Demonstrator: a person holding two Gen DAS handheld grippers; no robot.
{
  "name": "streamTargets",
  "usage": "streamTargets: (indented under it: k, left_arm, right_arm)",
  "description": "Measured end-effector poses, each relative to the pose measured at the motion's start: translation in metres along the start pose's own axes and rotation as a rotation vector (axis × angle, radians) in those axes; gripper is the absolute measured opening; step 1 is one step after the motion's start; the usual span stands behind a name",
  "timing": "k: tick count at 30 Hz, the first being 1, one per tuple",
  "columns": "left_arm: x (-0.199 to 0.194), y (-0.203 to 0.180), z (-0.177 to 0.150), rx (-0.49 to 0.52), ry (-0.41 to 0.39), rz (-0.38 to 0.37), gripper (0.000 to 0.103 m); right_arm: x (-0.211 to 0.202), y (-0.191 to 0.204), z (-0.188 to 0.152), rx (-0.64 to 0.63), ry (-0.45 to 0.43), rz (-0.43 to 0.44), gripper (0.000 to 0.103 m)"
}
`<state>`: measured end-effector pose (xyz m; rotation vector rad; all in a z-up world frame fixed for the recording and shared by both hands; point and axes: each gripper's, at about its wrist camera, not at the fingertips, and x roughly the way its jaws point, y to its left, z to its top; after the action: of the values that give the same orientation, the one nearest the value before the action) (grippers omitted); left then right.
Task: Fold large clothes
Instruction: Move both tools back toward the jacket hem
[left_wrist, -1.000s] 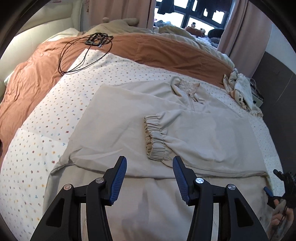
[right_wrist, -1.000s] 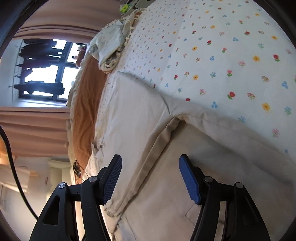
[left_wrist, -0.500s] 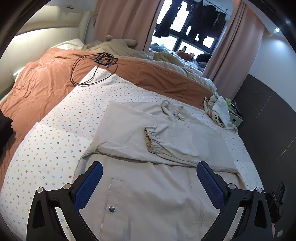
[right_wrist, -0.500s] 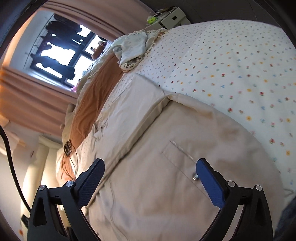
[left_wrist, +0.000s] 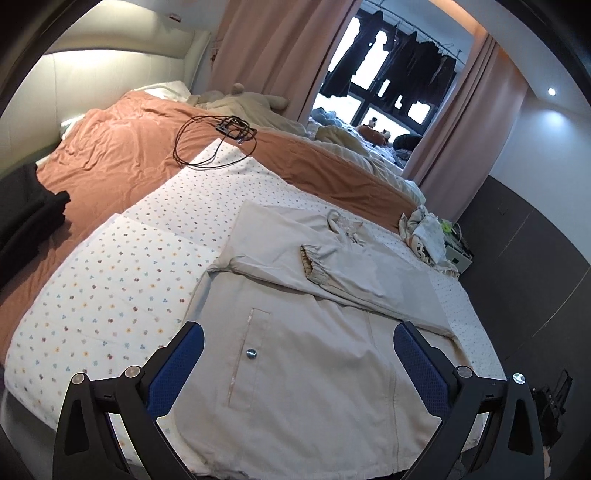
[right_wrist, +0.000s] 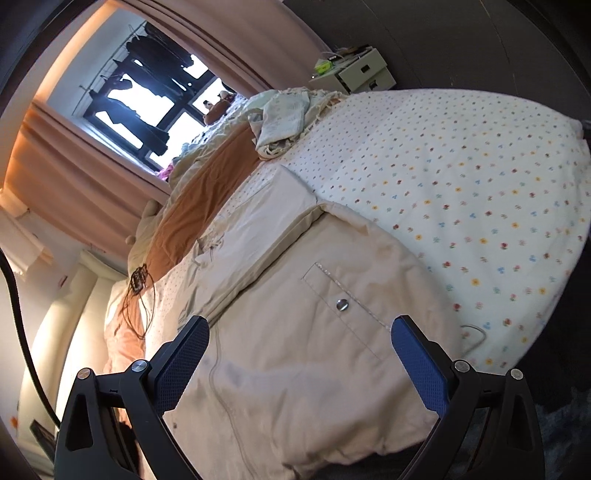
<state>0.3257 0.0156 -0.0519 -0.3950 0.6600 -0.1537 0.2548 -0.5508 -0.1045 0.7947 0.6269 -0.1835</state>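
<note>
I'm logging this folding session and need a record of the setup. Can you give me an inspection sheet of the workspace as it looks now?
Surface: floral sheet spread over a bed with an orange blanket.
Job's things: beige jacket lying flat, one sleeve folded across the body, snap pocket facing up.
Clutter: crumpled pale cloth at the far edge; dark garment on the blanket.
Grippers: left tool and right tool both wide open, holding nothing, above the jacket's near end.
Cables: black cable coiled on the blanket.
Surroundings: pink curtains, window with dark hanging clothes, white drawer unit.
</note>
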Motion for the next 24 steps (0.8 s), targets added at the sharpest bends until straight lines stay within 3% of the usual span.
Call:
streamTargets:
  k: [11, 18, 24]
  left_arm:
    - [-0.077, 0.034, -0.053, -0.042, -0.055, 0.002, 0.102]
    - [-0.102, 0.06, -0.092, -0.121, -0.042, -0.011, 0.102]
    - [-0.111, 0.079, -0.117, -0.157, -0.006, -0.026, 0.092]
  right_arm:
    - [-0.075, -0.017, -0.022, -0.036, -0.047, 0.019, 0.1]
    - [-0.091, -0.042, -0.043, -0.043, 0.014, 0.047, 0.1]
    - [-0.102, -0.06, -0.061, -0.074, 0.063, 0.069, 0.097]
